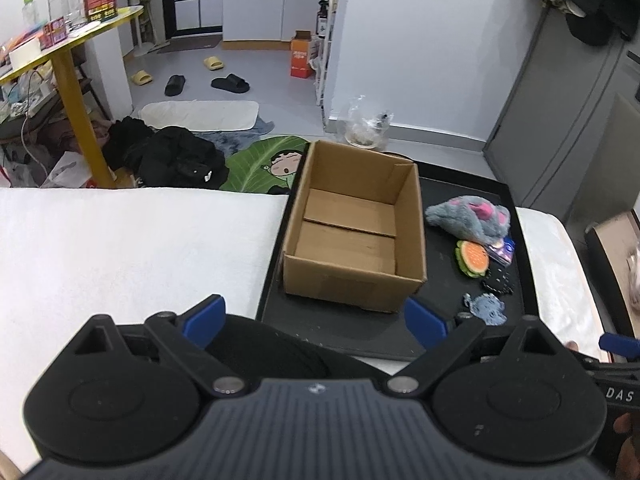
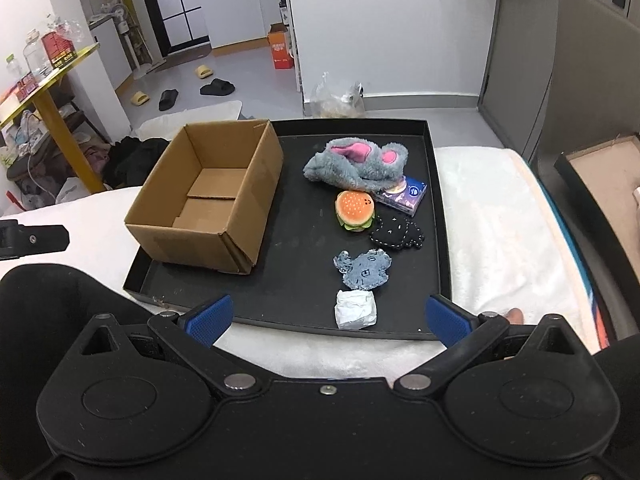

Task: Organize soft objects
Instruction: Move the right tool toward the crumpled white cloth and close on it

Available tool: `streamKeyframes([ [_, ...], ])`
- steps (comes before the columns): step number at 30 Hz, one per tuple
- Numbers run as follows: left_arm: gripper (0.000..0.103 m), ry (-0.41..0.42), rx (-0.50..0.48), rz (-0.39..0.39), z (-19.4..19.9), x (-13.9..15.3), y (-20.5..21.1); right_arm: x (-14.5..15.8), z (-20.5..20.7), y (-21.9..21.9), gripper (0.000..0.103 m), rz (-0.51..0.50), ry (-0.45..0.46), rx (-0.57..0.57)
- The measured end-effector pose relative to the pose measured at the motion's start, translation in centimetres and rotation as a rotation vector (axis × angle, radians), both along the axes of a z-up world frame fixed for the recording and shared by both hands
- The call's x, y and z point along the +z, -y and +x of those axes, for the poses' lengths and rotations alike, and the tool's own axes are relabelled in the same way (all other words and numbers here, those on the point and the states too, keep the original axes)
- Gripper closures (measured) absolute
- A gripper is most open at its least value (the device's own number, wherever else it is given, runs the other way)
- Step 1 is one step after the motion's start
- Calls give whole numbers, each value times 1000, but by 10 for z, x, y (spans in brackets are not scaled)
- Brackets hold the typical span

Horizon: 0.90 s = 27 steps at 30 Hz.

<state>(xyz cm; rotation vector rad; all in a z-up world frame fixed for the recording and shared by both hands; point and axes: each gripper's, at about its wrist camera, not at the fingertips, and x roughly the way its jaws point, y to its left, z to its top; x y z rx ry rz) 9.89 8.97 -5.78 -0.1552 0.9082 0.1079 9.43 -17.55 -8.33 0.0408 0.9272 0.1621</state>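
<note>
An open, empty cardboard box (image 1: 352, 232) (image 2: 208, 196) stands on the left of a black tray (image 2: 434, 216) (image 1: 520, 216). To its right lie a grey plush with pink ears (image 2: 356, 164) (image 1: 470, 216), a burger plush (image 2: 355, 210) (image 1: 473, 258), a tissue pack (image 2: 404, 194), a black stitched patch (image 2: 398, 232), a blue denim patch (image 2: 362, 270) (image 1: 490, 308) and a white crumpled packet (image 2: 356, 309). My left gripper (image 1: 316, 320) is open and empty, near the box's front. My right gripper (image 2: 328, 316) is open and empty, just before the white packet.
The tray lies on a white towel (image 1: 120, 248) (image 2: 492, 216). Beyond are a yellow table (image 1: 64, 44), dark clothes (image 1: 172, 152) and slippers on the floor. A brown box (image 2: 600, 176) stands at the right.
</note>
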Motion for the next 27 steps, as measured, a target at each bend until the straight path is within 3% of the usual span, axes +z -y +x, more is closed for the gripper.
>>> streamKeyframes([
  [6,9,-12,31,-12,18,-12,-12,-15,17,5,1,13,-17,-35],
  [13,9,-40,57,-34,39,-31,-23,-41,41,10,10,18,-102,-89],
  [23,12,-60,56,-8,72,-50,-38,-73,69,6,10,-33,-162,-88],
  [27,18,-70,64,-15,85,-60,-42,-88,76,10,10,-39,-194,-117],
])
